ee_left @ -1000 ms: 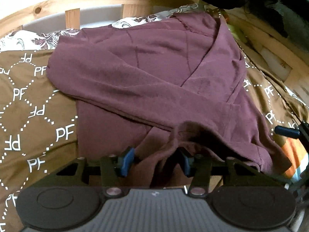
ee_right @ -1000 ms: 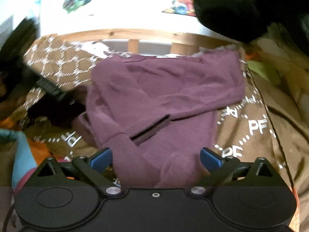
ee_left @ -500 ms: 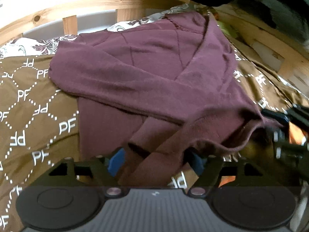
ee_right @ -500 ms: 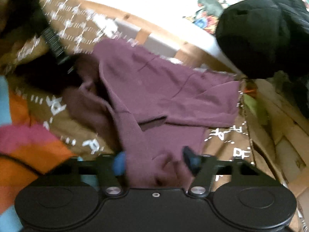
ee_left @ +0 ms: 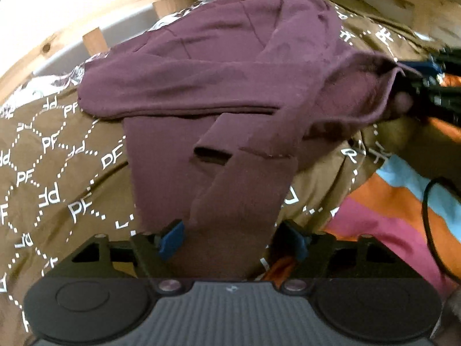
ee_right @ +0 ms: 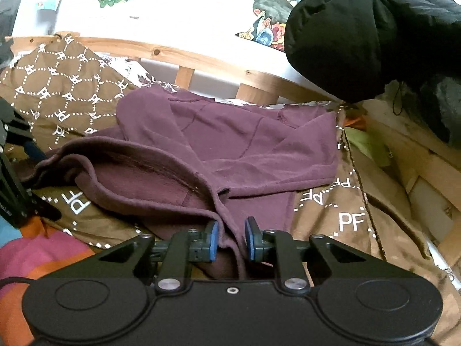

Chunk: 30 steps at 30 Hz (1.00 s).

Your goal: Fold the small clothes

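The right gripper (ee_right: pixel 230 240) is found narrowed on the near hem of the maroon top (ee_right: pixel 247 144); its jaws have just been closing, a bunched fold of fabric is seen between the blue pads (ee_right: pixel 212 240), and a small gap shows beside the right pad. The hem is drawn up toward this gripper, while the body of the top is spread beyond it on the brown quilt (ee_right: pixel 351 219).

The left gripper (ee_left: pixel 234 240) is held wide apart; its jaws have just been narrowing slightly. A strip of the top (ee_left: pixel 207 86) is seen running between the pads (ee_left: pixel 173 239), the left pad being at the fabric edge and the right pad clear of it. No grip is observed. The rest of the top lies ahead of this gripper, on the quilt (ee_left: pixel 52 173), reaching to the wooden rail (ee_left: pixel 95 40). A striped cloth (ee_left: pixel 403 201) is noted to the right.
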Each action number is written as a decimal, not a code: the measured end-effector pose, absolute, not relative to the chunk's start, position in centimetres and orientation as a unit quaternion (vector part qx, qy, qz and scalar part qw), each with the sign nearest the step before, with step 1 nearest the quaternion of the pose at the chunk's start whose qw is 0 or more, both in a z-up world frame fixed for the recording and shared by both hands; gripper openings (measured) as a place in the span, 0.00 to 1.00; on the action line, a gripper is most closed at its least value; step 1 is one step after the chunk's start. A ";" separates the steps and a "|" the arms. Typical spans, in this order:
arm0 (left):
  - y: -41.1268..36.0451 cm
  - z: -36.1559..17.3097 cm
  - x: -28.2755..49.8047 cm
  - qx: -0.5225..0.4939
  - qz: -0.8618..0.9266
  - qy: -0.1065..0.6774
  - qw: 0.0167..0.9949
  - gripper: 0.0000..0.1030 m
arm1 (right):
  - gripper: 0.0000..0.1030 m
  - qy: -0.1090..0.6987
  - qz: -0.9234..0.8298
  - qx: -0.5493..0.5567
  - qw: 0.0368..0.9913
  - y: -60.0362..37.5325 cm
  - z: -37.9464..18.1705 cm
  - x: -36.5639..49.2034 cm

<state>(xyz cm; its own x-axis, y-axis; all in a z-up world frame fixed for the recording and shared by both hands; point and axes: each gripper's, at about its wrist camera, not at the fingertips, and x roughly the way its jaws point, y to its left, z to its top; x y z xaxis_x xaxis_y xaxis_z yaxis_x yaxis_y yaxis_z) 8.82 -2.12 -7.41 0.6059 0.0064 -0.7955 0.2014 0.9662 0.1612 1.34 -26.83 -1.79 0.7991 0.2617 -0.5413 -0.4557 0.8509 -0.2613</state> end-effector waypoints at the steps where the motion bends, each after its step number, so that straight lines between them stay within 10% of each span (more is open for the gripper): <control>1: -1.9 -7.3 8.8 0.113 -0.055 0.439 0.889 0.69 | 0.23 0.253 0.190 -0.199 0.928 -26.7 -1.9 1.3; 15: -1.0 -4.9 6.2 0.121 -0.010 0.391 0.912 0.05 | 0.23 0.256 0.165 -0.294 0.906 -25.7 -2.8 -0.5; 17: -0.7 -4.3 5.7 0.115 -0.005 0.377 0.919 0.04 | 0.07 0.257 0.176 -0.309 0.899 -25.4 -2.8 -1.1; 30: 3.1 2.6 0.2 0.046 -0.038 0.288 0.956 0.03 | 0.04 0.183 0.176 -0.294 0.921 -24.8 3.9 -6.6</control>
